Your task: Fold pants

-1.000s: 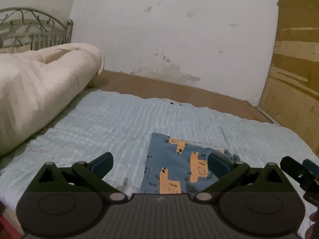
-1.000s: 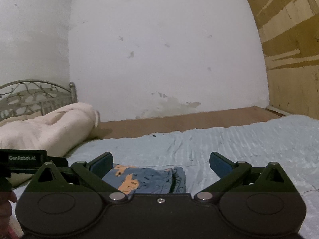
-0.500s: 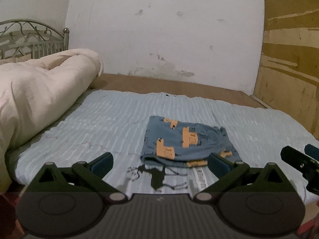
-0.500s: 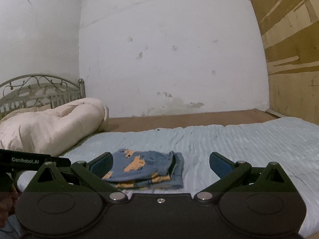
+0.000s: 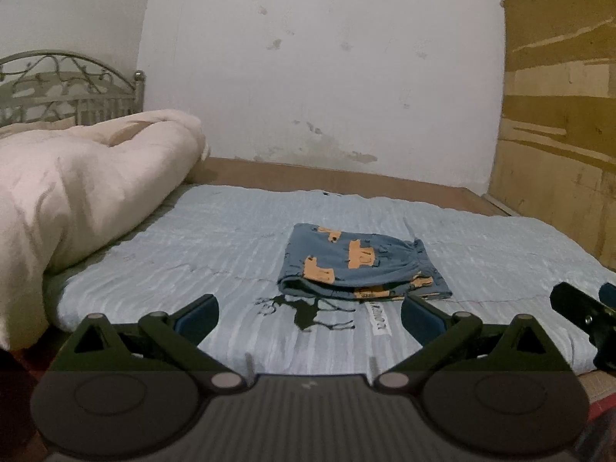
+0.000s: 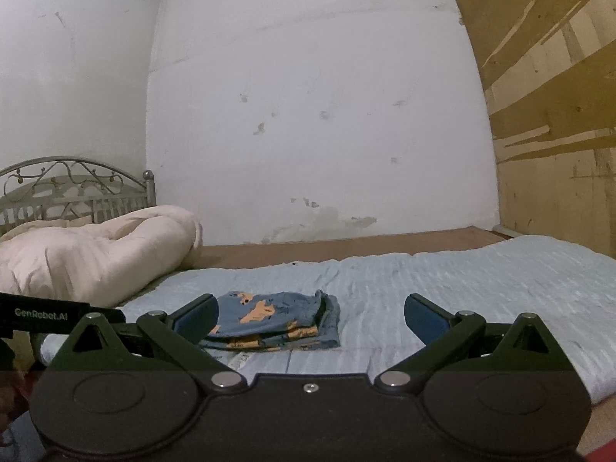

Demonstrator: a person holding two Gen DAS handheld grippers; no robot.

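The blue pants with orange prints point(image 5: 358, 267) lie folded into a small stack near the front edge of the light blue bed cover point(image 5: 215, 242). In the right wrist view the same pants point(image 6: 277, 319) sit left of centre, partly behind the left finger. My left gripper point(image 5: 308, 317) is open, pulled back from the bed edge, with nothing between its fingers. My right gripper point(image 6: 308, 317) is open and empty too, held back from the bed. The right gripper's tip shows at the left wrist view's right edge point(image 5: 581, 313).
A rolled cream duvet point(image 5: 77, 192) lies on the bed's left side before a metal headboard point(image 5: 65, 88). A white wall point(image 5: 319, 77) stands behind, a plywood panel point(image 5: 558, 115) on the right. A black deer print point(image 5: 308, 310) marks the cover's front.
Both grippers have drawn back from the bed, so the folded pants look smaller and farther away. The pants have not moved.
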